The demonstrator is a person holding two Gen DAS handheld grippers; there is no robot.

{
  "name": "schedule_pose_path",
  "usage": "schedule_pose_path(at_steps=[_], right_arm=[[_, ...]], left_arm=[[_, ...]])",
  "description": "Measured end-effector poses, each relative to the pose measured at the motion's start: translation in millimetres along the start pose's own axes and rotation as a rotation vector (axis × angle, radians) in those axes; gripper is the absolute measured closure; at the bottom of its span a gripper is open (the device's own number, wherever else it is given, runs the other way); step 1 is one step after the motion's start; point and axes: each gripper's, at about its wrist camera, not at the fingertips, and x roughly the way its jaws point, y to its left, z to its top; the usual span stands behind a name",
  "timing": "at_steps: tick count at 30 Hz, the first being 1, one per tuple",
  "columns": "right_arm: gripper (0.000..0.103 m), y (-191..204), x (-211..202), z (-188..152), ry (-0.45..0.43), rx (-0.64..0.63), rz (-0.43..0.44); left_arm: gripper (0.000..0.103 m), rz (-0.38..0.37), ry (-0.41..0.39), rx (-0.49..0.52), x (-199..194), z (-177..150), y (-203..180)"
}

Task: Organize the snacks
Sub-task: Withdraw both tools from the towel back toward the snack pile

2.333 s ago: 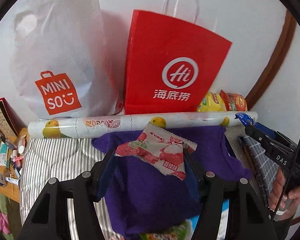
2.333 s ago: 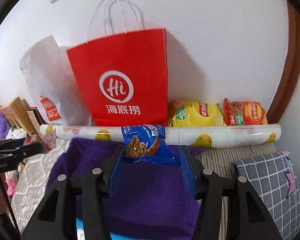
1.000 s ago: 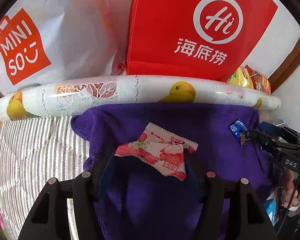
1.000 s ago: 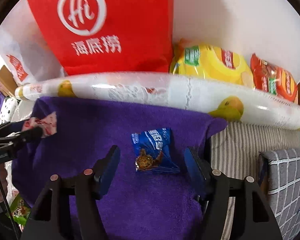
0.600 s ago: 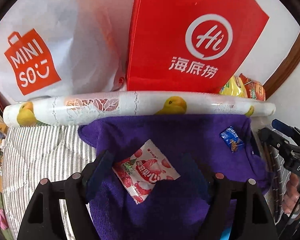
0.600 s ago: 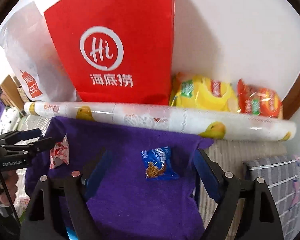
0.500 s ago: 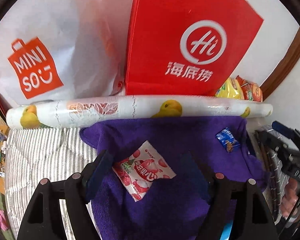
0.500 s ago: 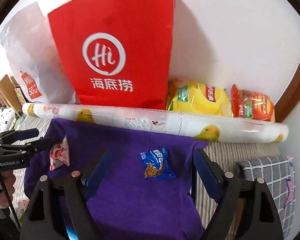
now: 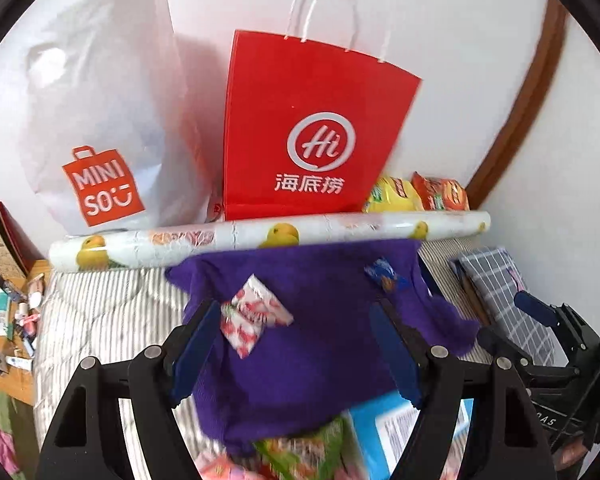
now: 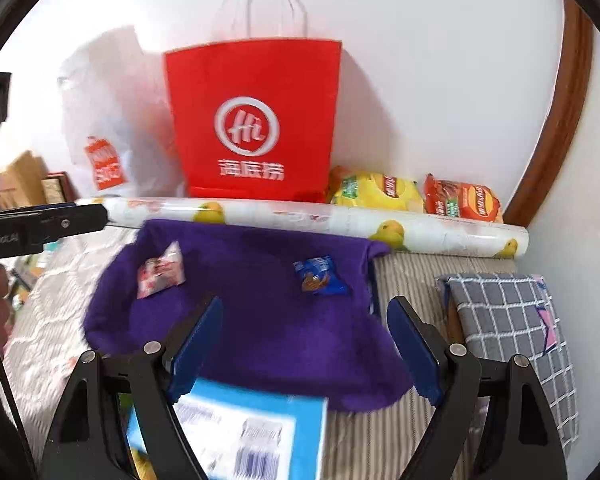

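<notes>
A pink-and-white lychee snack packet [image 9: 253, 314] [image 10: 160, 270] lies on the left of a purple cloth [image 9: 320, 344] [image 10: 260, 320]. A small blue cookie packet [image 9: 384, 274] [image 10: 319, 276] lies on the cloth's right. My left gripper [image 9: 296, 352] is open and empty, pulled back above the cloth's near part. My right gripper [image 10: 302, 344] is open and empty, also back from the cloth. A blue-and-white box [image 10: 248, 432] [image 9: 404, 424] and several colourful snack packs [image 9: 300, 456] lie at the near edge.
A red paper bag [image 9: 308, 140] [image 10: 256, 120] and a white MINISO bag [image 9: 100, 128] stand against the wall behind a rolled fruit-print sheet [image 9: 260, 236] [image 10: 320, 218]. Yellow [image 10: 376, 192] and orange [image 10: 462, 198] chip bags lie right. A checked cushion [image 10: 512, 328] sits far right.
Both grippers opened and let their packets drop onto the purple cloth, then pulled back and up. The near box and snack packs have come into view.
</notes>
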Motion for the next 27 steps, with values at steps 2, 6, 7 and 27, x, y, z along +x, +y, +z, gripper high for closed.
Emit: schedule_pose_path(at_steps=[2,6,7,27], right_arm=[[0.019,-0.3,-13.7,-12.2,-0.014,0.023,0.034],[0.019,0.1,-27.9,-35.3,0.052,0.075,0.097],[0.019,1.3,-31.0,-42.0,0.072,0.078,0.104],[0.045,13.8,-31.3,-161.2,0.224,0.269,0.27]], left_arm=[[0.027,0.0,0.002,0.015,-14.2,-10.7,-3.2],[0.027,-0.006,-0.006,0.012,-37.9,-32.9,-2.4],[0.027,-0.006,-0.007,0.008,-43.9,-40.0,-2.1],[0.027,0.106,-0.006,-0.164,-85.8,-150.2,40.6]])
